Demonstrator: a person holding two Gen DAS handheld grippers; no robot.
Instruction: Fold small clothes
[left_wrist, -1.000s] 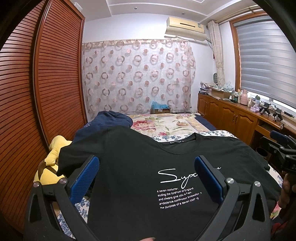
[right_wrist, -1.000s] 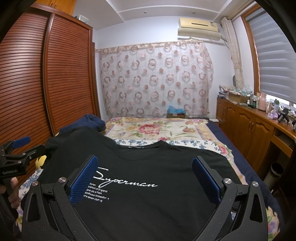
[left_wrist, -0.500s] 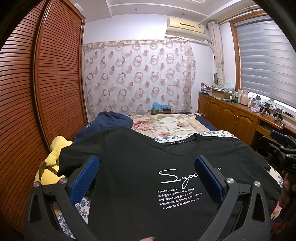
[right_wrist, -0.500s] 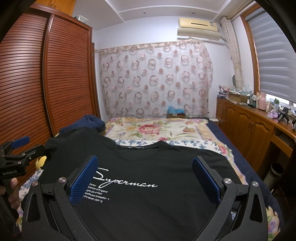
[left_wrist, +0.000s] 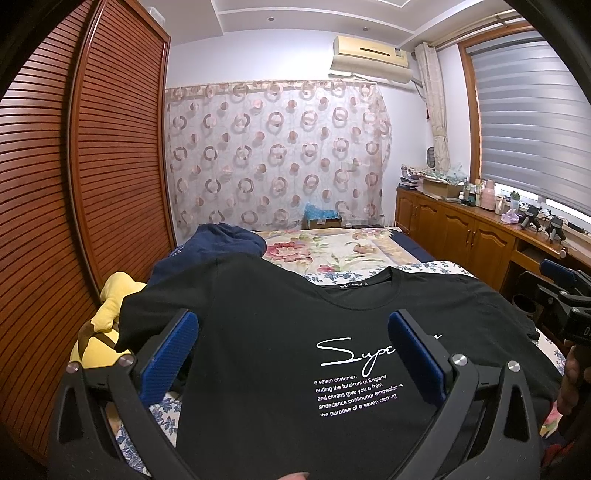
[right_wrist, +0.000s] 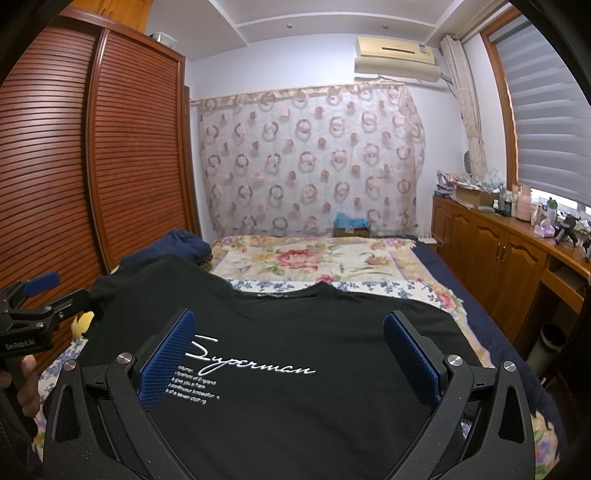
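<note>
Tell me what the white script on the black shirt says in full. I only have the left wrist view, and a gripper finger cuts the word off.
Observer: In the right wrist view the script on the black shirt reads "Superman" in full.
Operator: I see just a sliver of the right gripper at my frame's edge. Open or shut?
Observer: The right gripper is open, its jaws spread wide above the shirt's chest with no cloth between them.
Operator: Where does my left gripper sit relative to the shirt?
Observer: From outside, the left gripper is beside the shirt's left sleeve. I cannot tell whether it touches the cloth.
</note>
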